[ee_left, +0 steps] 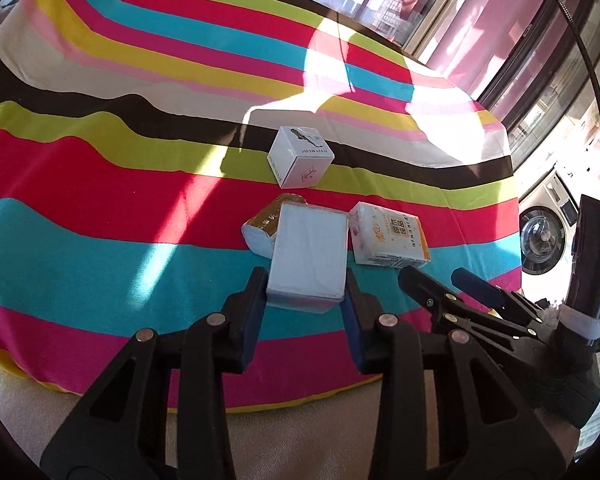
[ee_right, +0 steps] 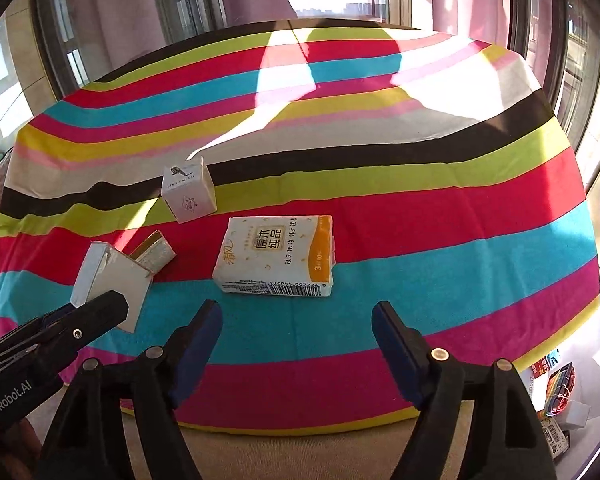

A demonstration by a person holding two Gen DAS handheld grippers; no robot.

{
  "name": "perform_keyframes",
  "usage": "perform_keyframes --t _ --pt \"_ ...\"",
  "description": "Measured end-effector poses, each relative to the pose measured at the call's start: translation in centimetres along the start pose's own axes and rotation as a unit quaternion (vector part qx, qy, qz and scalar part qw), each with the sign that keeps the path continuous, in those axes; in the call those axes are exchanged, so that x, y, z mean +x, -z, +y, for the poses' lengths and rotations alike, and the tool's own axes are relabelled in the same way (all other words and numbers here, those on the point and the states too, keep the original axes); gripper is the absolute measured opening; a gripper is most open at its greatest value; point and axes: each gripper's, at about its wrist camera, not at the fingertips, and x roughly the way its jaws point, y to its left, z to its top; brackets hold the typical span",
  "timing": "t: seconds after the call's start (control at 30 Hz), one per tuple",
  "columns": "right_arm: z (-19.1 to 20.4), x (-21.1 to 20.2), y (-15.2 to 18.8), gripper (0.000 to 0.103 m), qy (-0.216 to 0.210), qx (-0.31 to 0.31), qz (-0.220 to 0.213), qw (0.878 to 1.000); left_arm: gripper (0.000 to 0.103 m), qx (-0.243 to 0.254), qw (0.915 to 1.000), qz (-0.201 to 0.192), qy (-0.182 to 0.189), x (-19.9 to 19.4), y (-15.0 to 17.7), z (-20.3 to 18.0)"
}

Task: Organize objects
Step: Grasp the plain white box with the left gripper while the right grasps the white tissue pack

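Observation:
My left gripper (ee_left: 305,300) is shut on a plain white box (ee_left: 308,256), its blue pads pressing on both long sides; the right wrist view shows this box (ee_right: 108,280) lifted at the left, with the left gripper (ee_right: 100,308) on it. Behind it lies a small gold-edged tissue pack (ee_left: 262,224), partly hidden by the box. A white and orange tissue pack (ee_right: 276,256) lies flat on the cloth just ahead of my right gripper (ee_right: 298,320), which is open with nothing between its fingers. A white cube box (ee_right: 188,192) with black print stands further back.
A striped cloth covers the round table (ee_right: 420,240), whose near edge runs just under both grippers. Sun patches fall across the far half. A washing machine (ee_left: 544,236) stands off the right side, and small coloured items (ee_right: 560,400) lie on the floor at the lower right.

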Motion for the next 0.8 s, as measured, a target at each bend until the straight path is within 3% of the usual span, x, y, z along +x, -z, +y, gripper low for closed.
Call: perform_keyframes --t 0.33,0.57,0.63,0.8 --pt "1.9 1.2 -1.6 0.083 0.018 -0.023 -0.018 0.999 0.040 -0.010 0.9996 -0.023 -0.011 -1.0 0.6 0.4" --pt "2.3 3.5 -2.4 0.083 0.036 -0.024 0.006 0.999 0.040 -0.006 0.9994 -0.029 -0.016 -1.1 0.7 0.3" --pt "2.3 3.8 -2.4 0.076 0.037 -0.023 0.008 0.999 0.040 -0.002 0.9994 -0.030 -0.018 -1.2 0.8 0.2" --pt "2.1 2.8 -2.0 0.075 0.040 -0.021 -0.003 0.999 0.040 0.014 0.9991 -0.033 -0.022 -1.4 1.0 -0.6"
